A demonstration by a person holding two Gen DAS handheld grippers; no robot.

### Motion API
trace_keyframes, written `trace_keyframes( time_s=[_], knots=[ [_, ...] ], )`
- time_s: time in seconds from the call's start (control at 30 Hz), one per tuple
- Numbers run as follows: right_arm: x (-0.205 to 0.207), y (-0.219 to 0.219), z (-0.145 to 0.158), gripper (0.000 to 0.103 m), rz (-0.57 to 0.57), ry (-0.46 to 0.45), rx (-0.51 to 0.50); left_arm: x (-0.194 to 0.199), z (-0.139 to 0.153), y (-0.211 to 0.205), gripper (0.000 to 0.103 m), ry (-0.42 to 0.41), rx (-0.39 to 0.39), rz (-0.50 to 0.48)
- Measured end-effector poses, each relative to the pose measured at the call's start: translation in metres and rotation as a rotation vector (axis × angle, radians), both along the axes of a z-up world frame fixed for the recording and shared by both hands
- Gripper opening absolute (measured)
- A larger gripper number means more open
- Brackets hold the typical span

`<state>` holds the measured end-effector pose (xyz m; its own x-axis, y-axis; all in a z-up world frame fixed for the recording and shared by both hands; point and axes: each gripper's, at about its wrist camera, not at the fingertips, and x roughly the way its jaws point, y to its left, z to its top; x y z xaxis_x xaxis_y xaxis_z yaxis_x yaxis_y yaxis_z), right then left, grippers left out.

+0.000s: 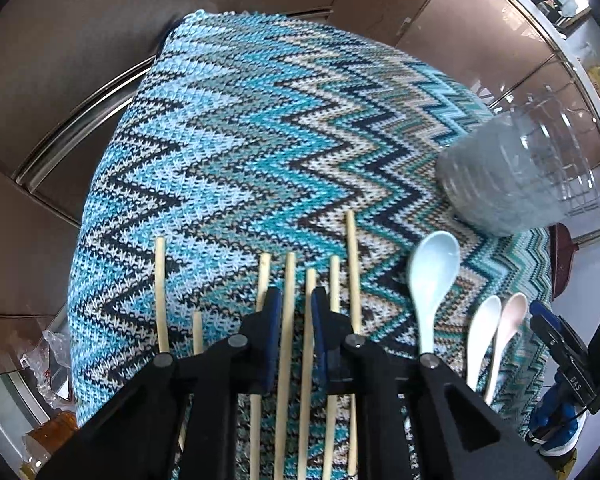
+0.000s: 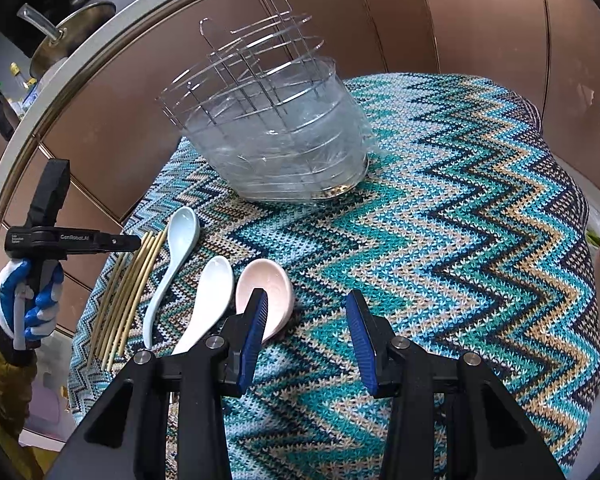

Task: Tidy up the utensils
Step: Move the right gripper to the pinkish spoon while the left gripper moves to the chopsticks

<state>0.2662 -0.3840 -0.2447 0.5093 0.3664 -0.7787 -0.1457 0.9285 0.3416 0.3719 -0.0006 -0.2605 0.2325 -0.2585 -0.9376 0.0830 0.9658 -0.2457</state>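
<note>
- From the left wrist view, my left gripper (image 1: 294,312) hangs low over the row of chopsticks (image 1: 288,320) with its jaws set narrow. Two sticks run through the gap between the blue pads, but I see no clamp on either, so I judge nothing is held.
- The chopsticks lie roughly parallel on the zigzag knitted cloth (image 1: 260,140), one stick (image 1: 161,292) set apart to the left of the rest.
- To their right lie three spoons: a pale blue spoon (image 1: 434,276), a white spoon (image 1: 482,332) and a pink spoon (image 1: 508,328), the last two side by side and touching.
- The clear holder (image 1: 516,172) stands at the cloth's right edge, well apart from the sticks. No utensil shows in it, so I judge the sorting has not begun: every piece is left to move.
- Brown cabinet fronts (image 1: 60,60) with metal trim surround the cloth; plastic bags and a bottle sit low on the left.
- From the right wrist view, my right gripper (image 2: 306,344) is spread wide and holds nothing. Its left pad sits over the pink spoon's (image 2: 266,284) bowl; I cannot tell whether it touches.
- The holder (image 2: 284,140), a wire rack inside a clear tub, stands at the far edge, empty as far as I see.
- The left gripper (image 2: 80,238) shows in a blue-gloved hand (image 2: 28,300) above the chopsticks (image 2: 132,288).
- A lidded pot (image 2: 72,36) sits on the counter behind.
</note>
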Motion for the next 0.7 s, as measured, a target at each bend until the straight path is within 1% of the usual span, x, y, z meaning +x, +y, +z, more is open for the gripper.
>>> trace_keyframes(
  time_s=[0.17,0.4,0.5,0.63,0.7],
  knots=[
    [0.006,0.002,-0.005,0.042,0.012,0.009,0.001,0.002,-0.007,0.002,0.014,0.008,0.008,0.000],
    [0.018,0.004,-0.016,0.042,0.048,0.046,0.005,0.005,-0.009,0.000,0.014,0.008,0.028,-0.006],
    [0.025,0.002,-0.020,0.039,0.062,0.066,0.026,0.006,-0.009,-0.004,0.014,0.011,0.037,-0.006],
    [0.032,0.000,-0.022,0.033,0.088,0.081,0.039,0.007,-0.009,-0.007,0.013,0.018,0.046,-0.013],
    [0.033,0.000,-0.022,0.032,0.102,0.086,0.050,0.008,-0.009,-0.008,0.013,0.022,0.045,-0.010]
  ],
)
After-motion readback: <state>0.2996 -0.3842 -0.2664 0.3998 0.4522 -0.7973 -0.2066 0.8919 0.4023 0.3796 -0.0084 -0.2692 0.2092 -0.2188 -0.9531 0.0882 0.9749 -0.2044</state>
